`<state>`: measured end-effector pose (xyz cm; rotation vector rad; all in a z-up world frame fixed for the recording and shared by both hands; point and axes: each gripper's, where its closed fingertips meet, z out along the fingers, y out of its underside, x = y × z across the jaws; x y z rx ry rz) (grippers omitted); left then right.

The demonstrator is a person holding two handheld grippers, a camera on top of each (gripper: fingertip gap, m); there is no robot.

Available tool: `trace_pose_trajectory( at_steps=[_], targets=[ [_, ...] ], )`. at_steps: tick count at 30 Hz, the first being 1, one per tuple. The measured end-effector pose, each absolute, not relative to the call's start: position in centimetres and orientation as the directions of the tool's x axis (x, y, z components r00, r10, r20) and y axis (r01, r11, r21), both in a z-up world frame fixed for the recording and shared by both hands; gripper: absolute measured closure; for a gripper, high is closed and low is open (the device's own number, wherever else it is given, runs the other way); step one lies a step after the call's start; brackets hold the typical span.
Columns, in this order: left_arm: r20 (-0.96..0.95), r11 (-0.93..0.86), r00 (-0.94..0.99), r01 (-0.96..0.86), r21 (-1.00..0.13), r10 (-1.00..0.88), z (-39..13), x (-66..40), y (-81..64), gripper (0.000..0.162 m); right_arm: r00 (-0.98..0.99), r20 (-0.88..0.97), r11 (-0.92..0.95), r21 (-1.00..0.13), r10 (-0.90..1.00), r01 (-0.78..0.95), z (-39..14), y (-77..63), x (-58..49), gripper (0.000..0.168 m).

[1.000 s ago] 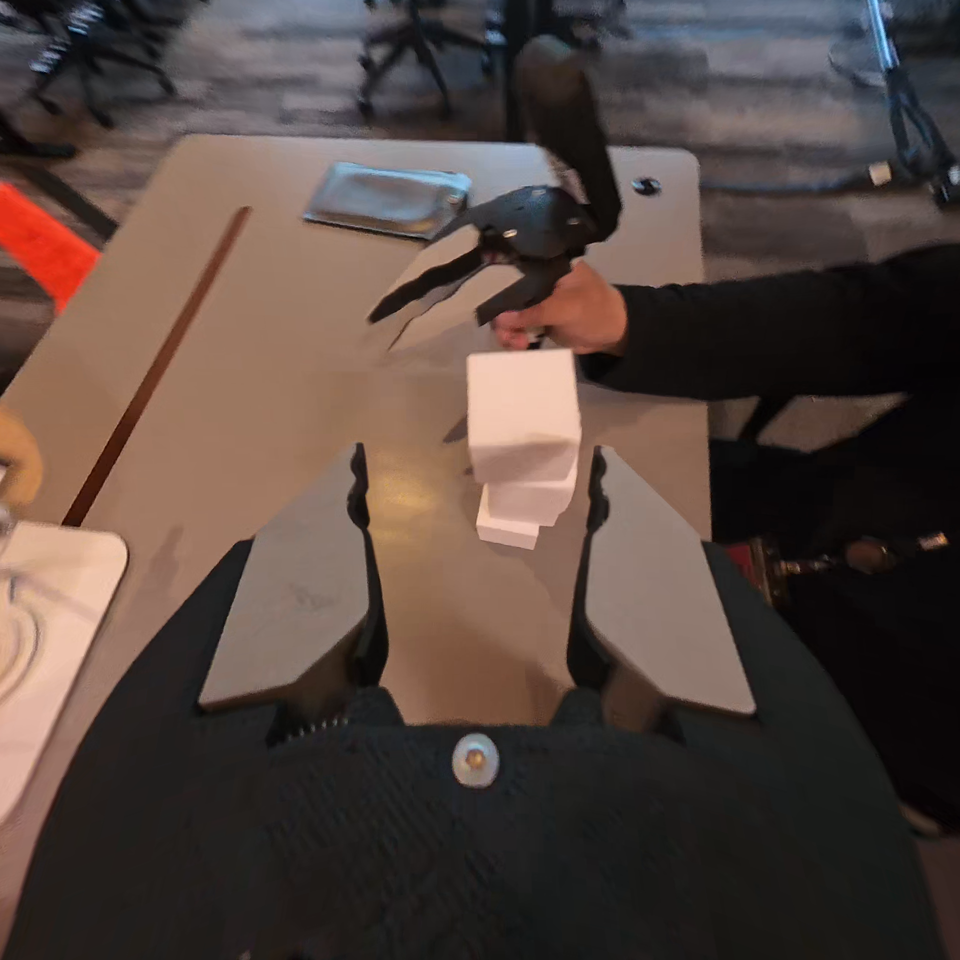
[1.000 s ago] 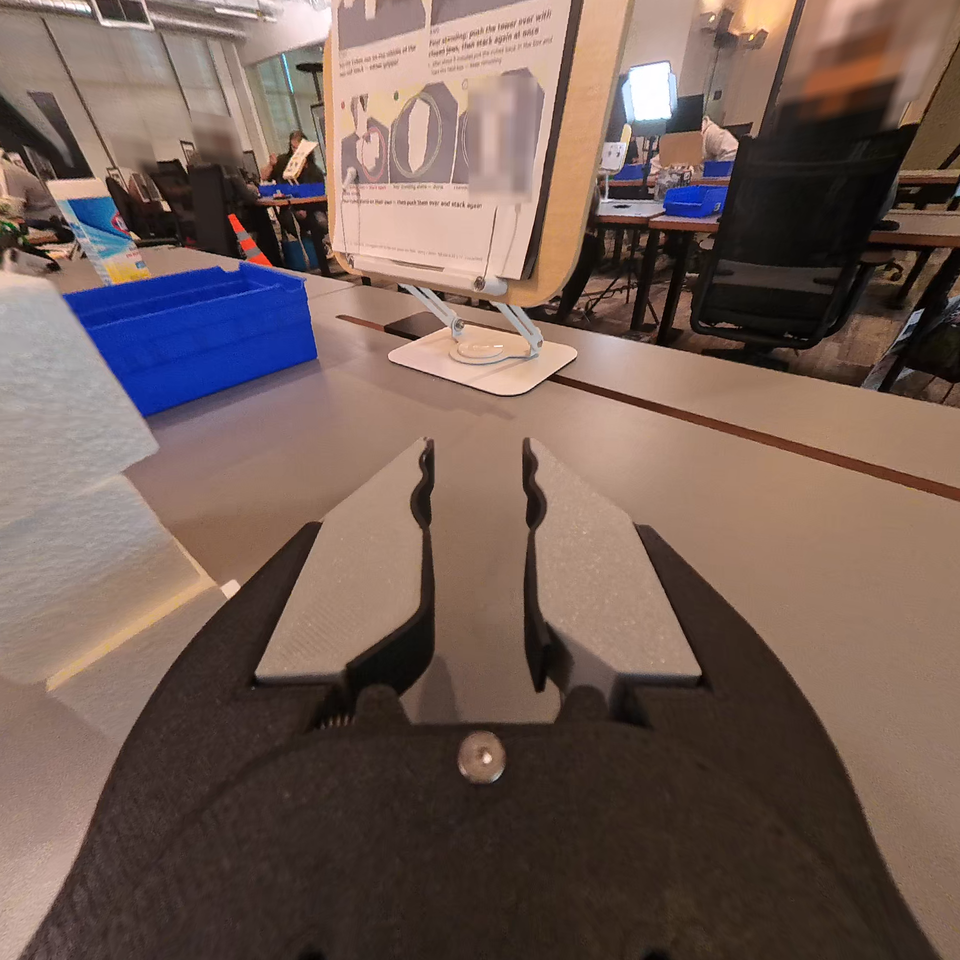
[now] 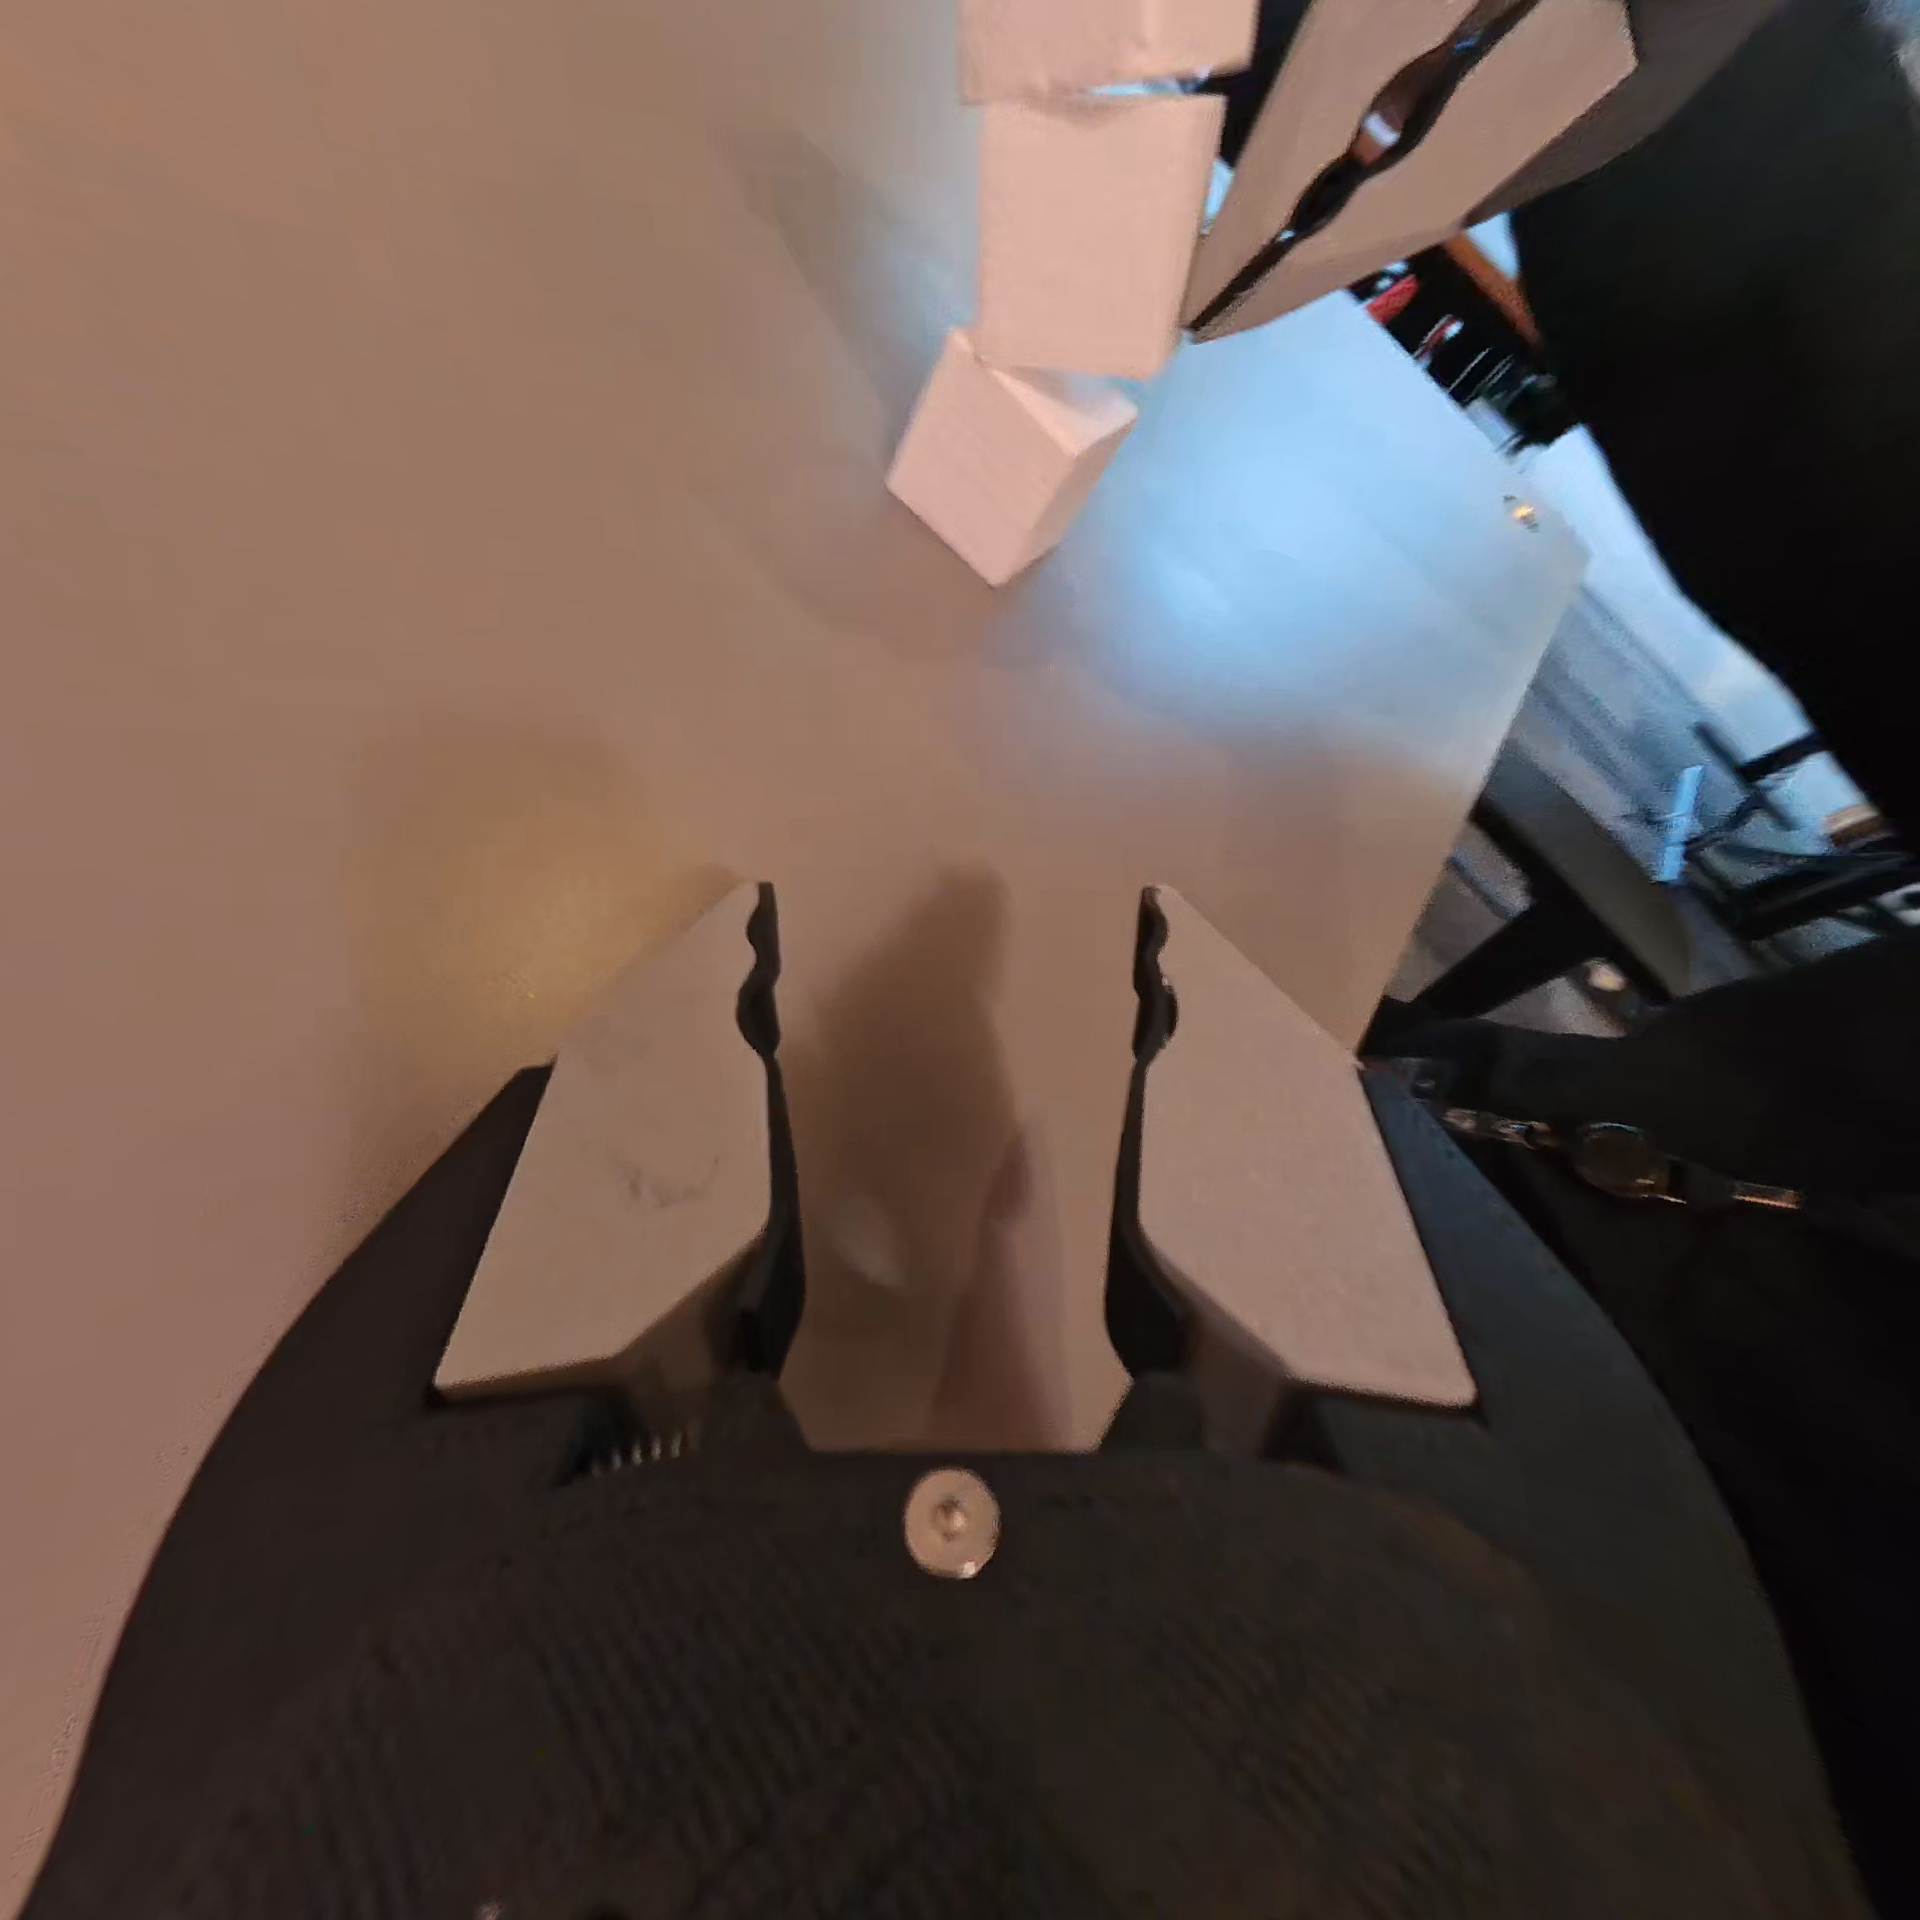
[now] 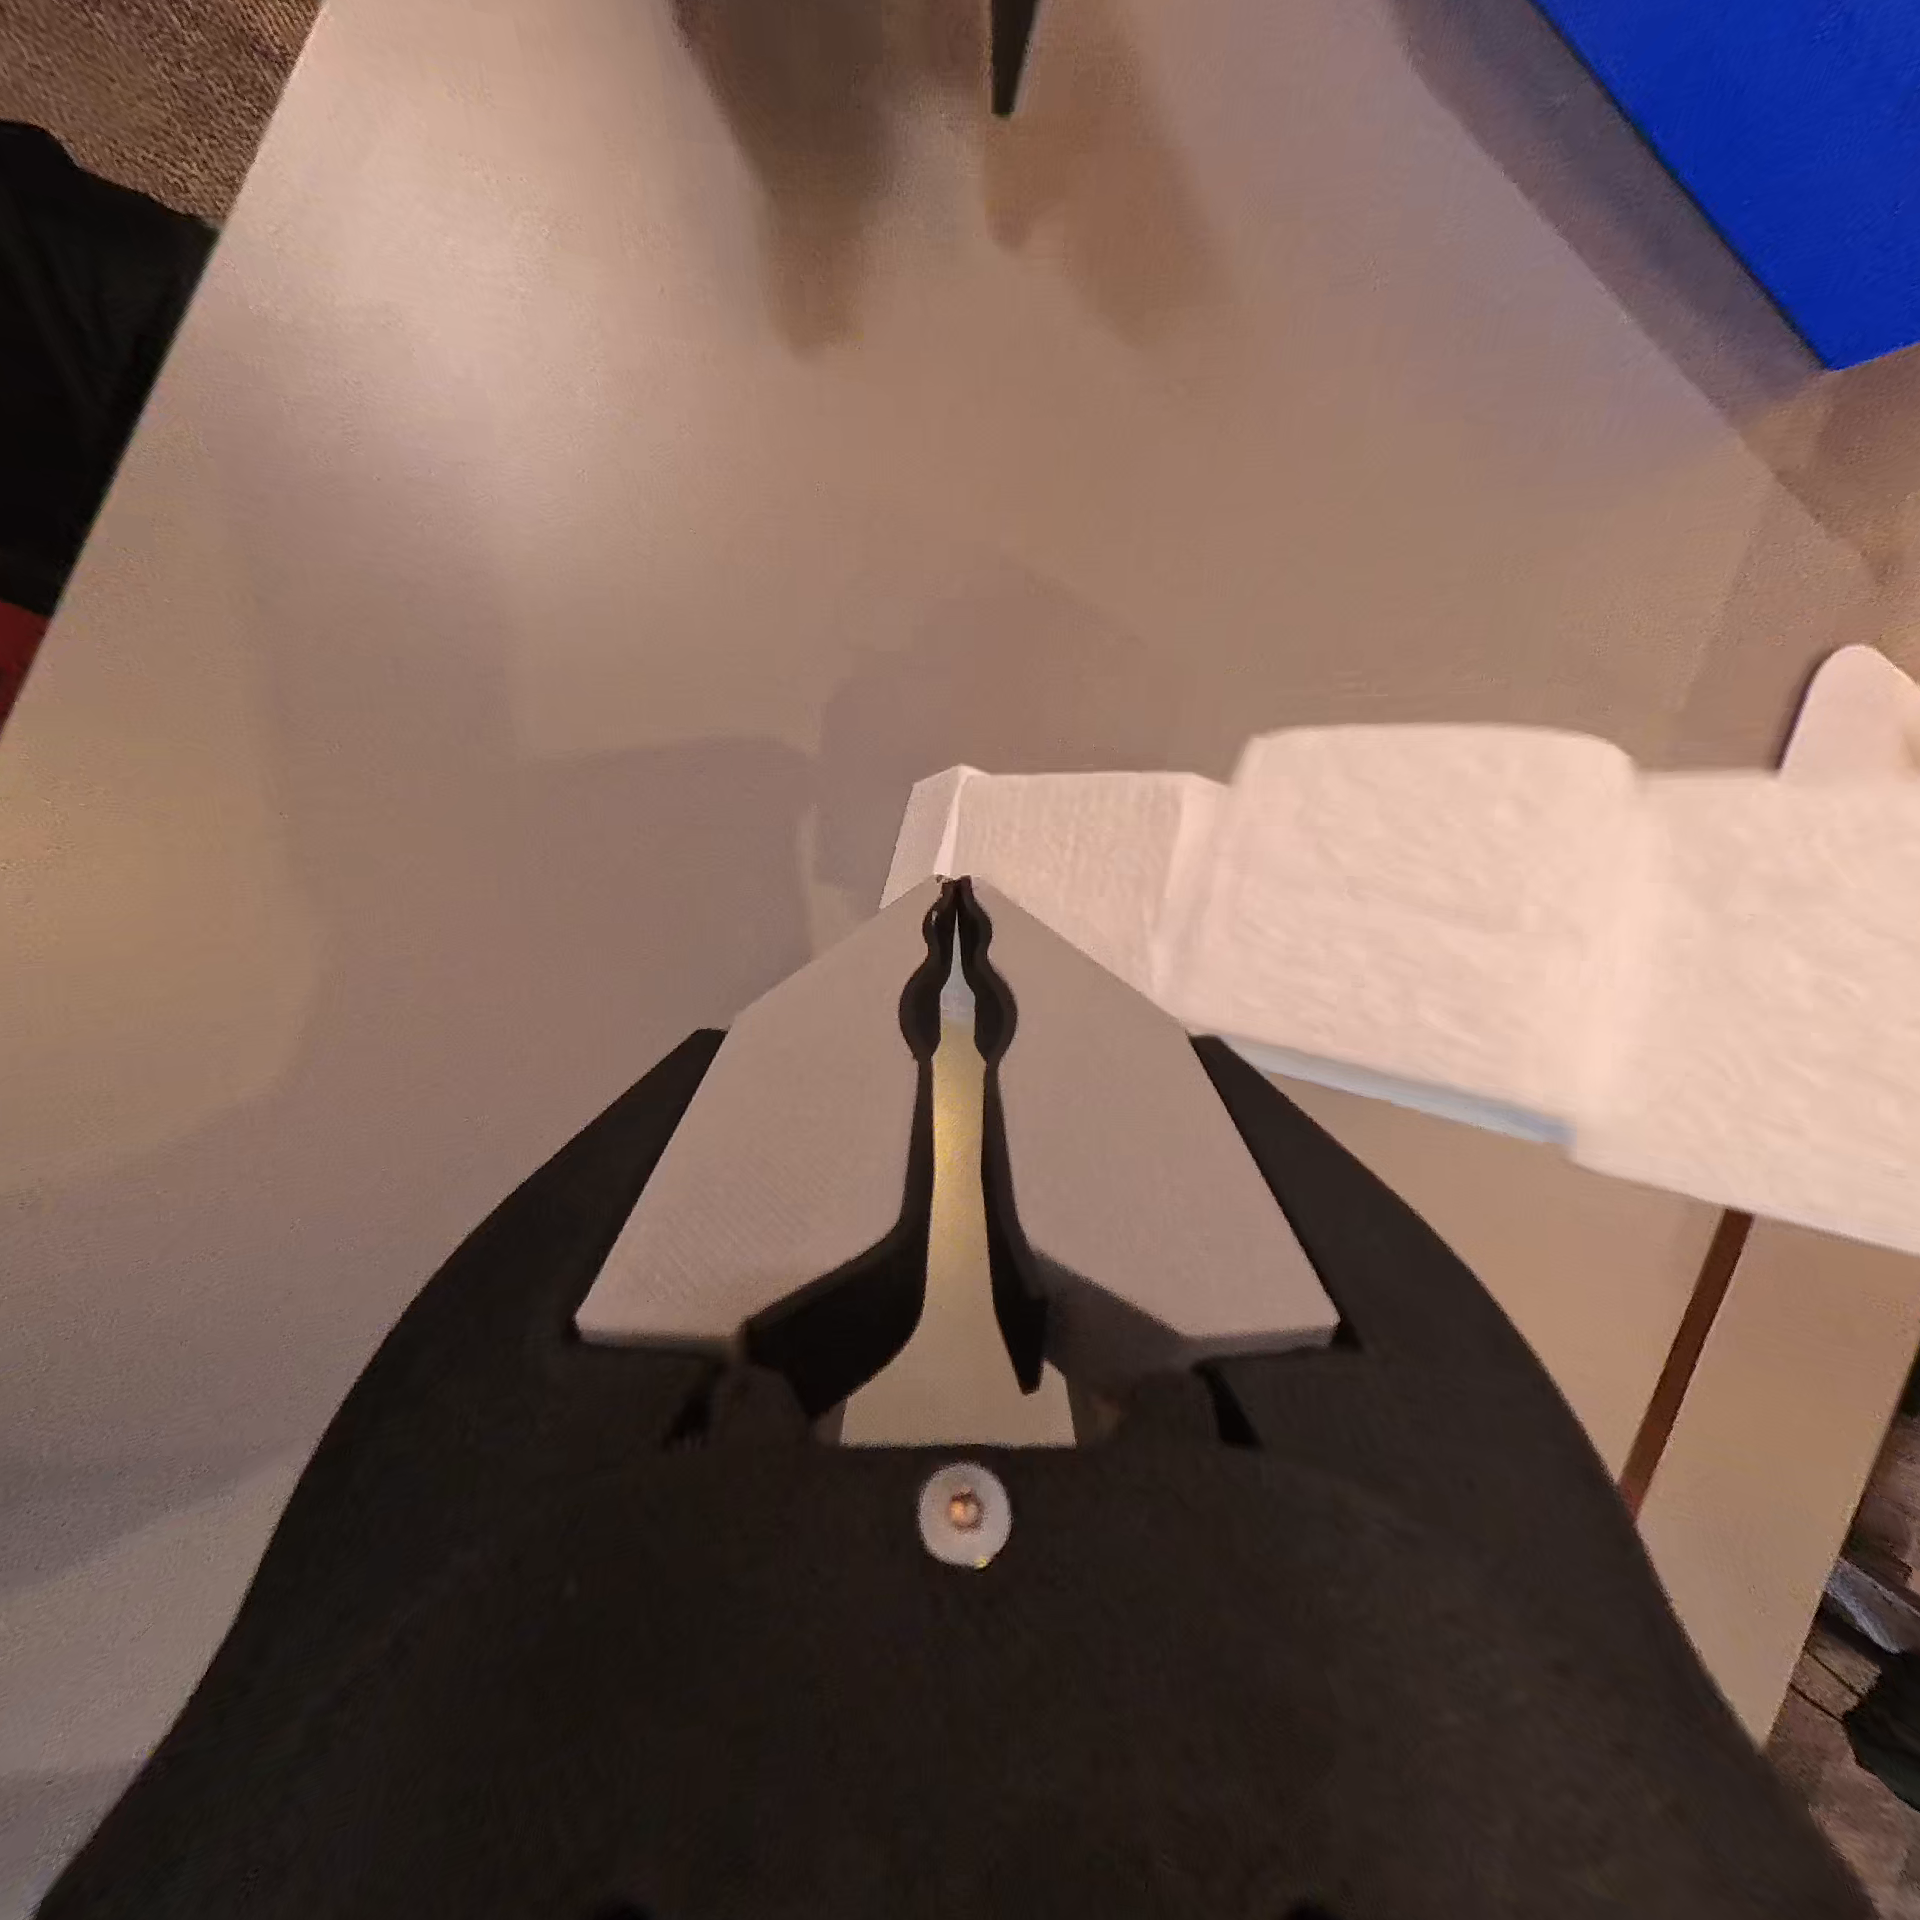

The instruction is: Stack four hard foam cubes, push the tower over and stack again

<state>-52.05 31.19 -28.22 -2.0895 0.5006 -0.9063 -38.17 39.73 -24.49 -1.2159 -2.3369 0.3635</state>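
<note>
While the blue bin (image 4: 1766, 156) is showing only an outer wall at the upper right of the right wrist view, its contents cannot be told. The left gripper (image 3: 954, 914) is hovering low over the tan table (image 3: 364, 520) with its jaws standing apart and nothing between them. The right gripper (image 4: 954, 883) is pointing down at the table with its jaws pressed together at the tips, empty, its side lying against the white foam cubes (image 4: 1455, 935). In the left wrist view those cubes (image 3: 1081, 229) are sitting at the upper middle, leaning out of line, the lowest one turned on an edge, with the right gripper (image 3: 1340, 177) touching them from the right. A second ago the tower was standing upright and the right gripper's jaws were slightly parted.
</note>
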Motion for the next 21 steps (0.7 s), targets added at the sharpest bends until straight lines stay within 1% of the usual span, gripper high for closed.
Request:
trace_pose_trajectory(
  at_steps=[1, 3, 7, 10, 16, 18, 21],
  targets=[
    [0.468, -0.624, 0.641, -0.022, -0.781, -0.608, -28.0, -52.0, 30.8, 0.095, -0.496, 0.281, 0.57, -0.435, 0.822, 0.697, -24.5, 39.9, -38.7, 0.168],
    [0.522, -0.629, 0.589, 0.029, -0.777, -0.617, -27.3, -51.9, 30.3, 0.094, -0.496, 0.27, 0.565, -0.431, 0.825, 0.704, -24.6, 40.1, -39.6, 0.168],
    [0.536, -0.613, 0.564, 0.065, -0.787, -0.628, -26.6, -52.0, 30.1, 0.094, -0.484, 0.276, 0.556, -0.46, 0.83, 0.692, -23.9, 40.1, -40.5, 0.168],
    [0.553, -0.625, 0.551, 0.072, -0.777, -0.624, -26.7, -52.0, 30.2, 0.094, -0.438, 0.289, 0.523, -0.53, 0.851, 0.667, -22.7, 40.3, -40.3, 0.168],
    [0.621, -0.643, 0.477, 0.143, -0.753, -0.621, -25.9, -51.6, 30.3, 0.095, -0.272, 0.322, 0.421, -0.725, 0.907, 0.546, -19.9, 41.0, -38.3, 0.168],
    [0.628, -0.637, 0.471, 0.165, -0.753, -0.62, -25.7, -51.4, 30.6, 0.096, -0.209, 0.323, 0.385, -0.777, 0.923, 0.498, -19.6, 41.1, -37.4, 0.168],
    [0.621, -0.622, 0.473, 0.179, -0.762, -0.625, -25.4, -51.1, 31.2, 0.098, -0.124, 0.329, 0.349, -0.819, 0.936, 0.455, -20.6, 41.4, -35.9, 0.168]
  ],
)
